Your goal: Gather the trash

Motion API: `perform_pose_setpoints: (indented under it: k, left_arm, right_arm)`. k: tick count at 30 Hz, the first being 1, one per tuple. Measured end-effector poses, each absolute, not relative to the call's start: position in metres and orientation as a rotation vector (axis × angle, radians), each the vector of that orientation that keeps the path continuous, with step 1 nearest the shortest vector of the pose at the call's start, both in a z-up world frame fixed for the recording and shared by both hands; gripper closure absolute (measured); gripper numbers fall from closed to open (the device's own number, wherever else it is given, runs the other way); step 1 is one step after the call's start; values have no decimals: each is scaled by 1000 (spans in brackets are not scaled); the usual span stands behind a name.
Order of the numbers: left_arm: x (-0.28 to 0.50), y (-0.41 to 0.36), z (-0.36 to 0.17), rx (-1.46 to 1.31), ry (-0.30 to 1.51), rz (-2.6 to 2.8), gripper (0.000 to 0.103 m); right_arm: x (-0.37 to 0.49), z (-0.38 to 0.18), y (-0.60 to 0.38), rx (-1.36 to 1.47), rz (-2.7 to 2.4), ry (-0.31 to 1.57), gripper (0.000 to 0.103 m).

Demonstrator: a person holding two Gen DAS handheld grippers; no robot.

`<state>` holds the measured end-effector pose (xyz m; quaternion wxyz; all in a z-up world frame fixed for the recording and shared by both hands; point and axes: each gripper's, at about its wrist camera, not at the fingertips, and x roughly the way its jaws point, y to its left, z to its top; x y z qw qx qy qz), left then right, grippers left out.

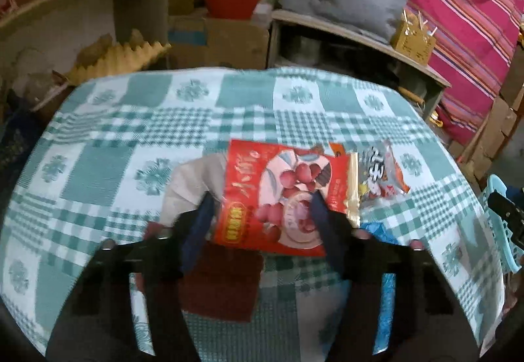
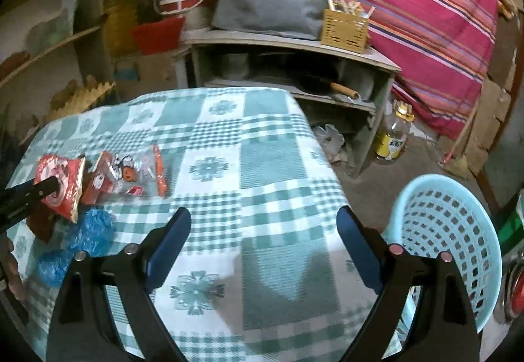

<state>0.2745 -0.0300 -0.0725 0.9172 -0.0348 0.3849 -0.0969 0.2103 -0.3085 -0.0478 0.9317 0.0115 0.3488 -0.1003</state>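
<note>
Trash is lying in a small cluster on the green-and-white checked tablecloth (image 1: 108, 119), which is filling most of both frames and is by far the largest thing in view. In the right wrist view, a pale blue perforated basket (image 2: 465, 231) is sitting at the lower right of the frame, just beside the cloth's edge; whether it is touching the cloth cannot be told.

Next in size, a red snack packet (image 1: 278, 195) printed with red fruit is sitting at the centre of the left wrist view. The left gripper (image 1: 262, 208) is straddling it — one blue finger at each side of the packet, both overlapping its edges, though motion blur is making it hard to tell whether the pads are actually pressing. A grey sheet of paper (image 1: 190, 178) is lying to the left of the packet, partly under it, and a dark red flat piece (image 1: 226, 280) is showing below it between the fingers.

A clear wrapper with orange and black print (image 1: 383, 172) is lying just right of the packet. Crumpled blue plastic (image 2: 91, 231) is lying at the lower left of the right wrist view, near the packet.

The right gripper (image 2: 262, 240) is hanging over bare cloth, its fingers spread wide and holding nothing — well apart from the cluster.
</note>
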Motion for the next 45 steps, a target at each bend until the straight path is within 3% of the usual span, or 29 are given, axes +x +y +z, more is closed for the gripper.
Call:
perform_pose_setpoints:
  k: [1, 5, 9, 18, 37, 39, 41, 45]
  left_arm:
    - [275, -29, -75, -77, 794, -210, 65]
    - [271, -24, -74, -103, 768, -237, 87]
    - [262, -17, -66, -134, 745, -248, 96]
    - [237, 11, -38, -138, 650, -243, 100]
    - [267, 48, -59, -181, 716, -202, 101]
    - [268, 47, -59, -174, 716, -204, 101]
    - [268, 47, -60, -171, 720, -204, 101]
    - [270, 48, -61, -177, 724, -204, 101]
  right_arm:
    - [212, -49, -305, 16, -201, 718, 14]
    - [214, -51, -296, 1, -183, 724, 14]
    - [217, -52, -285, -23, -171, 722, 14]
    - [234, -54, -249, -26, -101, 711, 14]
    - [300, -88, -174, -195, -30, 799, 16]
    - [304, -91, -175, -188, -25, 804, 26]
    - [308, -95, -174, -179, -4, 829, 57]
    - [309, -98, -177, -151, 25, 839, 82]
